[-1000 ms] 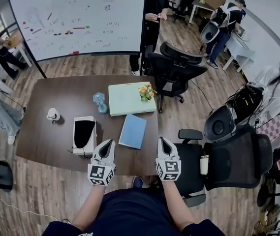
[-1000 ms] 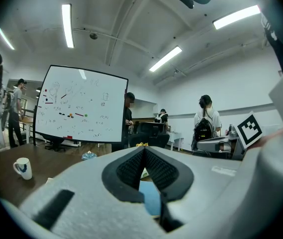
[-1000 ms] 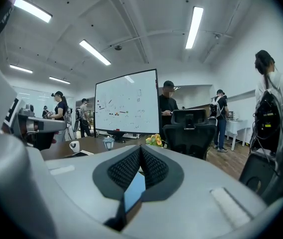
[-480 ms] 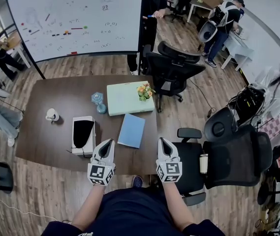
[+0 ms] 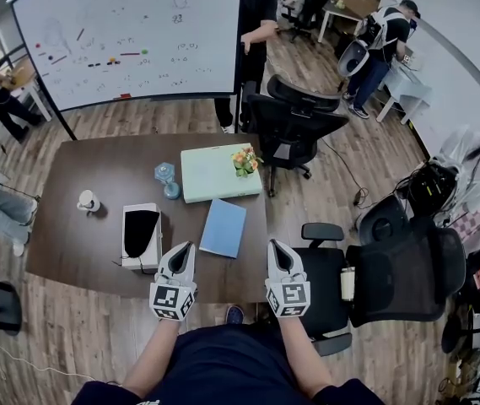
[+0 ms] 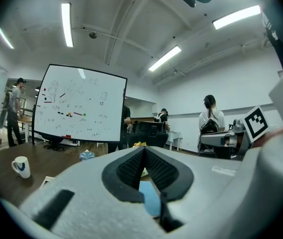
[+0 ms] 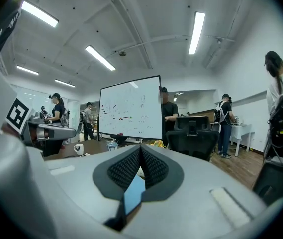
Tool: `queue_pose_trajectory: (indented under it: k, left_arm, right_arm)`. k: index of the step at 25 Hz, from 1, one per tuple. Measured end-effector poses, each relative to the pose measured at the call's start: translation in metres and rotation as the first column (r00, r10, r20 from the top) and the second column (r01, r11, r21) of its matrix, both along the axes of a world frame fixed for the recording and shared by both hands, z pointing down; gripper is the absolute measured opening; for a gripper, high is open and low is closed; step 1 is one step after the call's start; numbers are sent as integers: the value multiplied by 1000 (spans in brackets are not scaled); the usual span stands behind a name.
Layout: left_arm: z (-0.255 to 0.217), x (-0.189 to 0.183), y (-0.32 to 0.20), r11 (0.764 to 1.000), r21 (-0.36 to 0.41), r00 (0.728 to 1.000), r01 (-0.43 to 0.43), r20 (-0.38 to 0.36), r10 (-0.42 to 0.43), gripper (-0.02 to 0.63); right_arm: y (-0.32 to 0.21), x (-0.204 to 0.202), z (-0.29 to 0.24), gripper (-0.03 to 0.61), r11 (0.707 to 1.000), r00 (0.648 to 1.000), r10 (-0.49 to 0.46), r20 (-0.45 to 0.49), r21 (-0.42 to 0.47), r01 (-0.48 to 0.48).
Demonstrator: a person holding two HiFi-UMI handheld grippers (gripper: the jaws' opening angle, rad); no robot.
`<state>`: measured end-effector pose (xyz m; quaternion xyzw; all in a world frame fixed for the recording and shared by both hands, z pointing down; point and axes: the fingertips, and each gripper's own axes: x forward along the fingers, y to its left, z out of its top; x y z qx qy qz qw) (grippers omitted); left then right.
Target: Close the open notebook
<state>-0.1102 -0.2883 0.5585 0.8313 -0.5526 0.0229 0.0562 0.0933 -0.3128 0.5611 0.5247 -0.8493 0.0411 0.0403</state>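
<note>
- At the near edge of the table [image 5: 71,264]: the left gripper [image 5: 186,246] and the right gripper [image 5: 273,245], both with jaws pressed together and holding nothing, apart from every object.
- Just beyond and between them: the blue notebook [image 5: 224,228], flat on the wood, right of the white box [image 5: 141,234] and on the near side of the pale green pad [image 5: 214,174]. Shows only one plain blue face, so looks perhaps already shut; cannot tell surely from here.
- With jaws together, no way to take a cover edge. A push with closed tips probably slides the whole notebook toward the far side, against the pad, and turns no cover.
- Little to pinch on a thin cover that lies flat: danger of catching several pages together, or of bending a corner.
- Close to the right edge of the table: a sideways push can send the notebook over it, toward the office chair [image 5: 328,281].
- A wide sweep on the left may knock the white box. Probably safe, farther off: the flower pot [image 5: 245,160], the blue glass bottle [image 5: 166,178], the mug [image 5: 88,201].
- Possible also to mistake the green pad for the task's thing.
</note>
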Motion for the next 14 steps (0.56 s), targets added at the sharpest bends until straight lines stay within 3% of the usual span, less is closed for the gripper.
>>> queue_pose_trajectory:
  k: [14]
  left_arm:
    - [0, 3, -9, 1000, 3, 1000, 14, 3, -14, -14]
  right_arm:
    - [-6, 6, -2, 6, 1000, 1000, -11, -10, 1, 11]
